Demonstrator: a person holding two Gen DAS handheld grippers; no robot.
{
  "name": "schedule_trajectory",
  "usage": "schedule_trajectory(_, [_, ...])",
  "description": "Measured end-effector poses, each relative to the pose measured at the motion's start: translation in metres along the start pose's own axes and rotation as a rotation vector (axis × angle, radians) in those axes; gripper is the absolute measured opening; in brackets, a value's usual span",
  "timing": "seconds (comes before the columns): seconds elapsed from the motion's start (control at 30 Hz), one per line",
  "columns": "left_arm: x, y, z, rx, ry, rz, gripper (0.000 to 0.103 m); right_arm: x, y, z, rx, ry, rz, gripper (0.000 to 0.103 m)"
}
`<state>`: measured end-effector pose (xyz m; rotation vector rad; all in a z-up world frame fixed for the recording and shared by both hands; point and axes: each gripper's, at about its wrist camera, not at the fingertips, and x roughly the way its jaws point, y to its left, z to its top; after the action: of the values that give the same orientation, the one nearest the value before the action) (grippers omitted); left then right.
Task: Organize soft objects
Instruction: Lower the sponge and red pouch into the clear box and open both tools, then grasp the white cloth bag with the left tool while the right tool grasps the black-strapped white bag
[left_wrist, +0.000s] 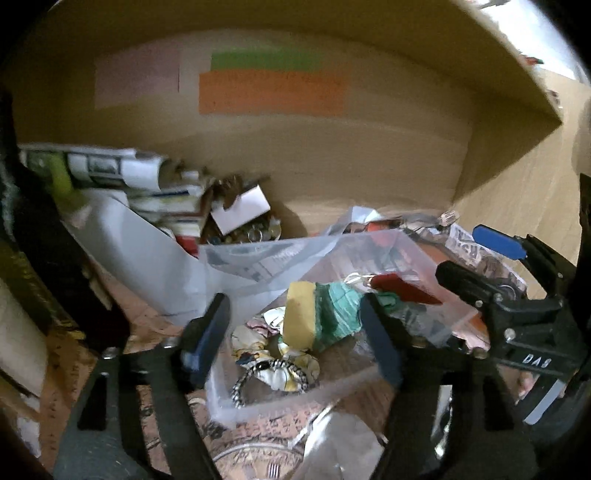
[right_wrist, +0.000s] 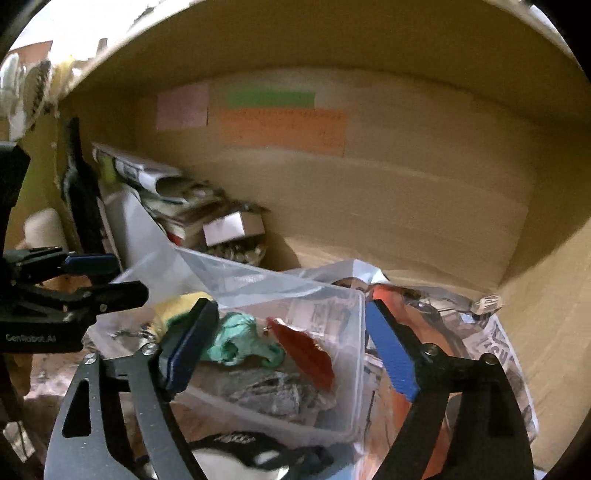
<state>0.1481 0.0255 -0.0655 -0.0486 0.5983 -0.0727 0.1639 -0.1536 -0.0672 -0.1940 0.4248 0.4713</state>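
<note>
A clear plastic bin (left_wrist: 295, 398) sits on a shelf and holds soft things: a yellow sponge (left_wrist: 301, 317), a teal cloth (left_wrist: 338, 314), a patterned fabric (left_wrist: 273, 365), a black-and-white braided band (left_wrist: 247, 380) and a red piece (left_wrist: 402, 288). My left gripper (left_wrist: 295, 339) is open, its fingers astride the bin above the sponge. My right gripper (right_wrist: 288, 343) is open over the bin (right_wrist: 343, 369), above the teal cloth (right_wrist: 240, 339) and red piece (right_wrist: 306, 350). Each gripper shows in the other's view, the right one (left_wrist: 476, 254) and the left one (right_wrist: 107, 277).
Rolled papers (left_wrist: 122, 166), books and a small white box (left_wrist: 240, 210) with trinkets are stacked at the back left. Newspaper (right_wrist: 498, 350) lines the shelf on the right. A plastic bag (left_wrist: 147, 251) lies left of the bin. Coloured paper notes (left_wrist: 269, 88) are on the wooden back wall.
</note>
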Motion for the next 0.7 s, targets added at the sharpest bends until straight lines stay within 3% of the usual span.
schedule_trajectory(0.07, [-0.014,-0.004,-0.003,0.016,-0.028,0.007,0.088,-0.012,0.0,0.0,0.007,-0.012,0.006,0.085])
schedule_trajectory(0.27, [-0.038,-0.016,-0.023,0.046,-0.058,0.027,0.101,-0.038,0.002,-0.012,0.043,-0.024,0.033,0.098])
schedule_trajectory(0.47, [-0.023,-0.023,-0.052,0.032,0.029,0.006,0.102,-0.041,0.011,-0.038,0.063,0.035,0.07,0.101])
schedule_trajectory(0.7, [0.003,-0.01,-0.086,-0.049,0.155,0.004,0.101,-0.018,0.019,-0.081,0.11,0.201,0.11,0.101])
